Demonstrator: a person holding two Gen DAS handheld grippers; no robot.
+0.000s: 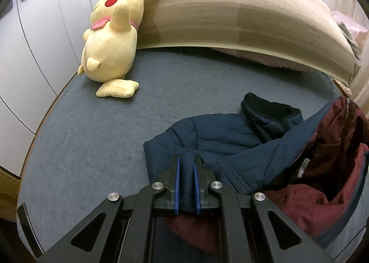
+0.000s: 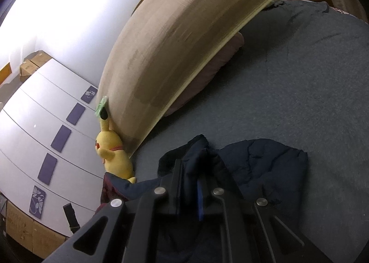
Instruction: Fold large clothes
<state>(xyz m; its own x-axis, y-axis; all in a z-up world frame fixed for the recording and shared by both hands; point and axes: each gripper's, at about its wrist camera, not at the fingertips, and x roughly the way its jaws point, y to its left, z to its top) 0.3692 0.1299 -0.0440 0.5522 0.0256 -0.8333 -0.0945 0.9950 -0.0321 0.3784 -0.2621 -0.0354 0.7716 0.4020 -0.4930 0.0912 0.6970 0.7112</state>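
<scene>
A navy padded jacket (image 1: 207,133) with a dark red lining (image 1: 322,184) lies bunched on the grey bed (image 1: 92,147). My left gripper (image 1: 187,161) is shut on a fold of its navy fabric near the hem. In the right wrist view the same jacket (image 2: 265,161) lies on the bed (image 2: 299,78), and my right gripper (image 2: 191,170) is shut on a raised navy fold of it, with the black collar edge just left of the fingers.
A yellow plush toy (image 1: 110,41) leans on the beige headboard (image 1: 230,9); it also shows in the right wrist view (image 2: 113,154). A pink pillow (image 2: 207,71) sits under the headboard (image 2: 173,43). White wardrobe doors (image 1: 34,32) stand left of the bed.
</scene>
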